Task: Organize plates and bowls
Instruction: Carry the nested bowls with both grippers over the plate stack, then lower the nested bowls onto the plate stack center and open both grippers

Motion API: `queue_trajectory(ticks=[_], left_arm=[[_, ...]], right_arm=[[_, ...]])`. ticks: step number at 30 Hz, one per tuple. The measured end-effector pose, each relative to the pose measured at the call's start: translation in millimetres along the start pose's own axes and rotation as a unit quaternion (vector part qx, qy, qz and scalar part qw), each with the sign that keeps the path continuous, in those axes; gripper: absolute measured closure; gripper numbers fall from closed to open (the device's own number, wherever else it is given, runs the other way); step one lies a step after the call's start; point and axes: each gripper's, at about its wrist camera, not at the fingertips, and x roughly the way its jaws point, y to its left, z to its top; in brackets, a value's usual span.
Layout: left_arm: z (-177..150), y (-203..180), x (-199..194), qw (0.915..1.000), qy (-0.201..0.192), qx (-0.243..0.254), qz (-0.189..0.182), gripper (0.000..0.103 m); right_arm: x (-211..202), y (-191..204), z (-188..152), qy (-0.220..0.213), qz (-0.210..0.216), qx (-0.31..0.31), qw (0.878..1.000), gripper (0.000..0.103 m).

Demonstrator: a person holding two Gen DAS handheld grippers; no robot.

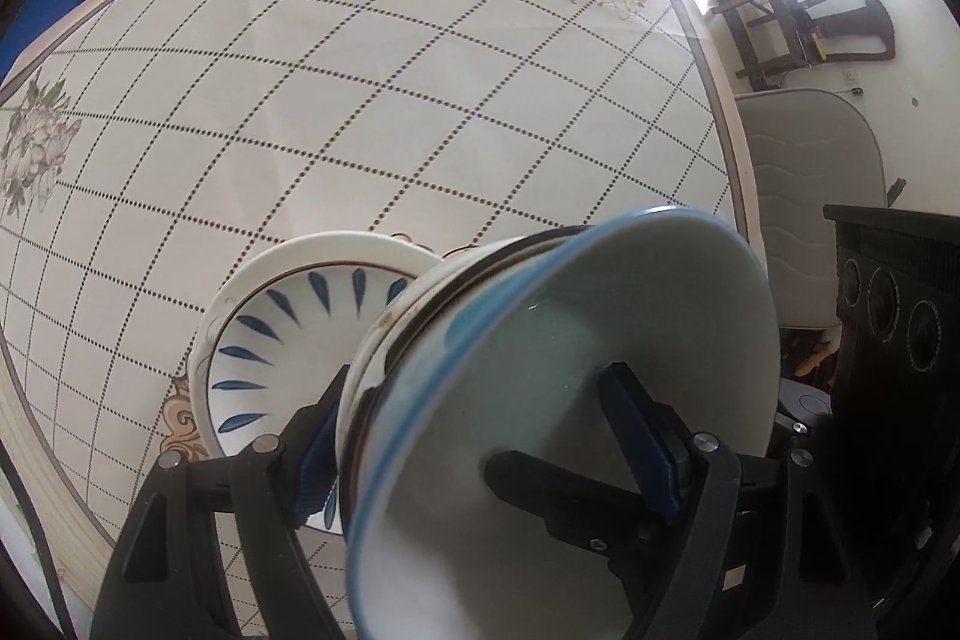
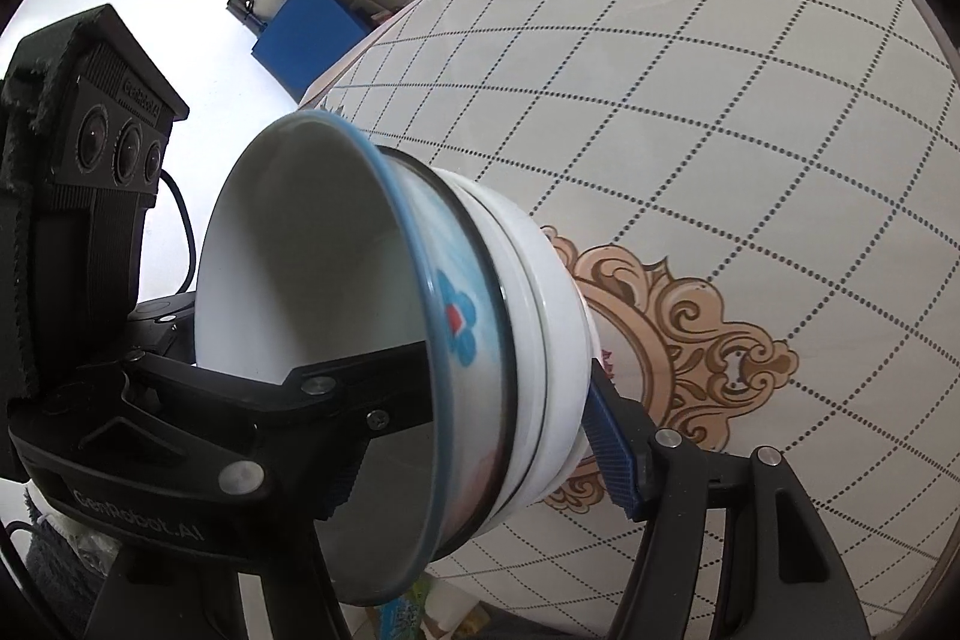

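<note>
The stack of nested bowls (image 1: 540, 400) is in the air above the near edge of the worktop (image 1: 372, 100), tilted on its side, and both tongs grip it together. The left tongs (image 1: 480, 454) pinch the wall of the stack on one side: one blue pad is inside the innermost bowl and the other presses on the outside. The right tongs (image 2: 474, 430) do the same on the opposite side, with one finger inside the bowl and the blue pad against the white outer bowl. So both tongs are closed on the stack, not free.

In the left wrist view a plate with blue leaf marks (image 1: 282, 364) lies on the worktop near its near edge, just behind the stack.

I judge that the stack is heavy for such a grip, because it looks like several ceramic bowls, one in another. The material is stiff, glazed and smooth, so it can slip between the pads, and it will break or chip if it falls. The inner bowls are loose in each other, and the tilt may let them slide out. The best hold is on the rim walls at two opposite sides, as it is now, with the opening turned more upward.
</note>
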Motion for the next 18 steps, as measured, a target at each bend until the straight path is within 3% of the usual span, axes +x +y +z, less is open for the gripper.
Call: queue_trajectory(ticks=[8,18], left_arm=[[-23.7,52.2,4.3,0.9992,0.004,-0.039,-0.009,0.024],[-31.9,75.1,26.2,0.998,0.02,-0.056,-0.02,0.024]], right_arm=[[51.9,22.5,-4.9,0.037,-0.001,-0.021,0.999,0.036],[105.3,29.6,-8.1,0.066,-0.026,-0.02,0.997,0.036]])
